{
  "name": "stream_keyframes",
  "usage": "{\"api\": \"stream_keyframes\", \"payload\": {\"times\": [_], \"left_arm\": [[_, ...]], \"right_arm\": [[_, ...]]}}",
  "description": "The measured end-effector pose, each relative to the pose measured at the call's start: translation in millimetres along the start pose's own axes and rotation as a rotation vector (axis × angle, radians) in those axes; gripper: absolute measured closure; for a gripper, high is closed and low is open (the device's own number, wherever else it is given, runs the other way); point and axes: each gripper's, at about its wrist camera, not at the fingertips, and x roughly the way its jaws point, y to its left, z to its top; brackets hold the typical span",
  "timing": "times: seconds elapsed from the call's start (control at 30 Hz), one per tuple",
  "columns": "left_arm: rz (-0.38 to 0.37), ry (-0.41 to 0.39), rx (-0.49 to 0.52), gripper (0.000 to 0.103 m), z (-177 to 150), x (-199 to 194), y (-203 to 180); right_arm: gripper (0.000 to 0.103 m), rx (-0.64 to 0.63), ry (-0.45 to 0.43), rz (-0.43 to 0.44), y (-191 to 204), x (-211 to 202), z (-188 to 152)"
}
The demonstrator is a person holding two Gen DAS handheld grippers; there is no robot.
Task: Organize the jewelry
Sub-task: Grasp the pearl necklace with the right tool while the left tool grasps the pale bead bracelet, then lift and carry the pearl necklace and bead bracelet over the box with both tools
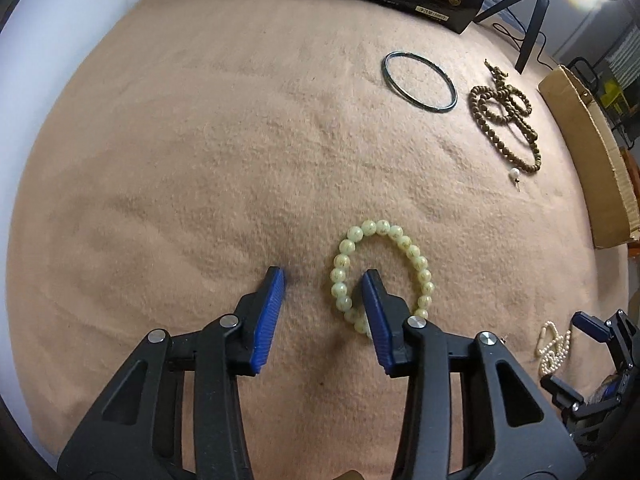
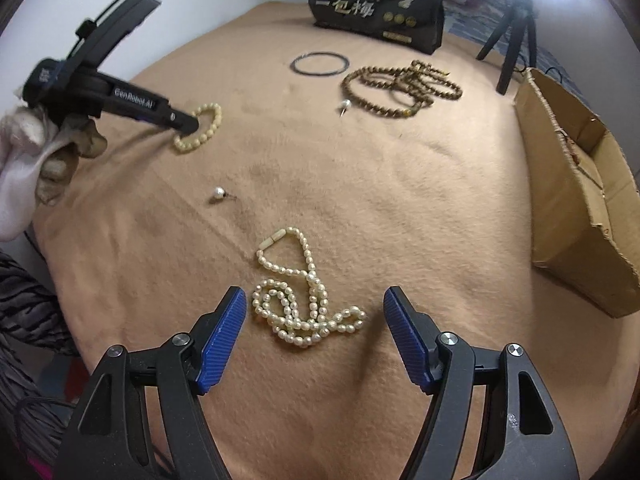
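Left wrist view: the left tongs (image 1: 323, 276) are shown pointed steeply down at a pale green bead bracelet (image 1: 382, 274) lying flat on the tan blanket-covered surface (image 1: 200, 140). The jaws are partly open and straddle the near-left arc of the ring, one blue pad (image 1: 374, 312) standing inside the loop, the other pad outside it on bare blanket; no bead is pressed yet, so nothing is held. A good pinch, it is judged, would be made by lowering the tips until they touch the blanket and then closing across one or two beads (a grip on the elastic between beads may slip).

Right wrist view: the right tongs (image 2: 314, 300) are seen wide open above a heaped pearl necklace (image 2: 298, 300), the pads flanking the pile without touching it; nothing is held. The tangled lower coil is probably the best place to close, since several strands would be caught together and the long loop with the clasp would trail rather than snag.

Elsewhere on the surface are a dark bangle (image 1: 420, 82), a brown wooden bead strand (image 1: 506, 120), and two loose pearl earrings, one (image 2: 218, 194) near the necklace and one (image 2: 345, 105) beside the strand. A cardboard box (image 2: 580, 200) stands at the right edge and is presumably the destination (this is not confirmed). A black printed bag (image 2: 378, 8) and a tripod (image 2: 514, 48) stand at the far edge.
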Motion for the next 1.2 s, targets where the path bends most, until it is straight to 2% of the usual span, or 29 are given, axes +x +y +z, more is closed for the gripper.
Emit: {"api": "stream_keyframes", "payload": {"times": [0.13, 0.3, 0.43, 0.53, 0.6, 0.67, 0.83, 1.2], "left_arm": [[0.039, -0.022, 0.021, 0.07, 2.5, 2.3, -7.2], [0.05, -0.039, 0.029, 0.096, 8.8, 4.7, -14.6], [0.049, -0.044, 0.018, 0.097, 11.8, 7.1, -16.0], [0.047, -0.049, 0.015, 0.097, 11.0, 5.7, -15.3], [0.043, -0.053, 0.01, 0.098, 11.6, 4.8, -16.1], [0.039, -0.058, 0.002, 0.098, 9.8, 1.5, -15.4], [0.018, -0.095, 0.005, 0.098, 9.7, -13.0, -22.5], [-0.041, -0.202, 0.049, 0.098, 11.6, -49.0, -54.4]], "right_arm": [[0.03, -0.01, 0.009, -0.022, 1.7, 8.9, 1.5], [0.027, -0.02, 0.018, -0.039, 3.5, 13.9, 3.4], [0.029, -0.024, 0.021, -0.04, 4.2, 13.3, 3.6], [0.051, -0.025, 0.012, -0.037, 3.9, 11.3, 4.2], [0.078, -0.025, 0.011, -0.038, 2.1, 9.3, 5.6], [0.094, -0.014, 0.011, -0.025, -1.6, 7.9, 7.6], [0.096, 0.022, 0.009, -0.006, -9.2, 2.7, 11.4], [0.097, 0.096, -0.14, -0.033, -28.9, -42.4, 31.2]]}}
